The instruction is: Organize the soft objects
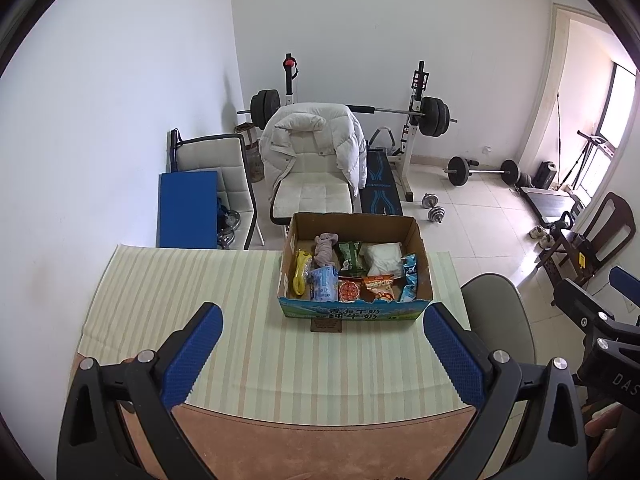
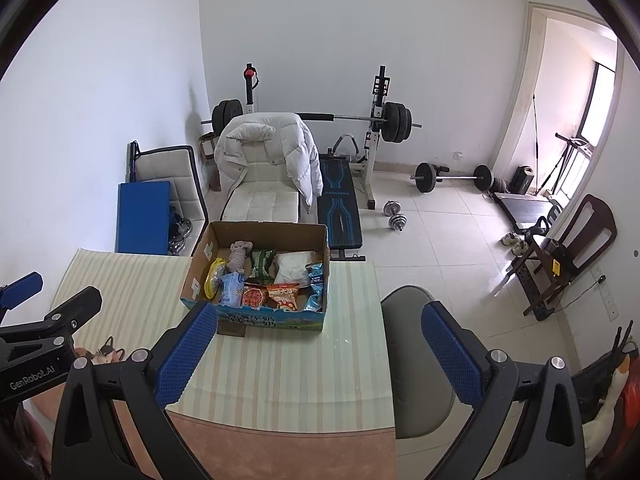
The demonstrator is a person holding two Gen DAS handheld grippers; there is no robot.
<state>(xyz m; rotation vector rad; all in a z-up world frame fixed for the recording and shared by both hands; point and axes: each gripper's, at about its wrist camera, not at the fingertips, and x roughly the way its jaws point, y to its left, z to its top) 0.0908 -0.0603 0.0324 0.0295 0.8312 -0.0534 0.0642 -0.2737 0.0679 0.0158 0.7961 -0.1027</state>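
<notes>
with both tools held above the near part of the worktop (image 1: pixel 256 344), the left gripper (image 1: pixel 324 344) has its blue-padded fingers (image 1: pixel 192 354) spread wide and grips nothing; only striped cloth shows between them. the right gripper (image 2: pixel 316 346) is spread just as wide and is likewise empty, its left pad overlapping the near left corner of the cardboard box (image 2: pixel 280 322) in the right wrist view, though whether it touches cannot be told. each tool shows at the edge of the other's view.

the cardboard box sits toward the far edge of the worktop, right of centre, open at the top, with a blue printed front wall. the soft things lie inside it: a yellow packet (image 1: pixel 301 276) against the left wall, a pinkish-grey bundled cloth (image 1: pixel 326 249) toward the far side, a green snack bag (image 1: pixel 351 258) beside it, a white plastic-wrapped bundle (image 1: pixel 384 258) toward the far right, a light blue packet (image 1: pixel 323 284), a red snack pack (image 1: pixel 349 290) and an orange snack bag (image 1: pixel 380 288) along the near wall, and a blue bag (image 1: pixel 410 278) upright against the right wall.

beyond the far edge stands a white chair (image 1: pixel 312 196) draped with a white puffer jacket (image 1: pixel 316 140), with a barbell rack (image 1: pixel 416 116) behind.
</notes>
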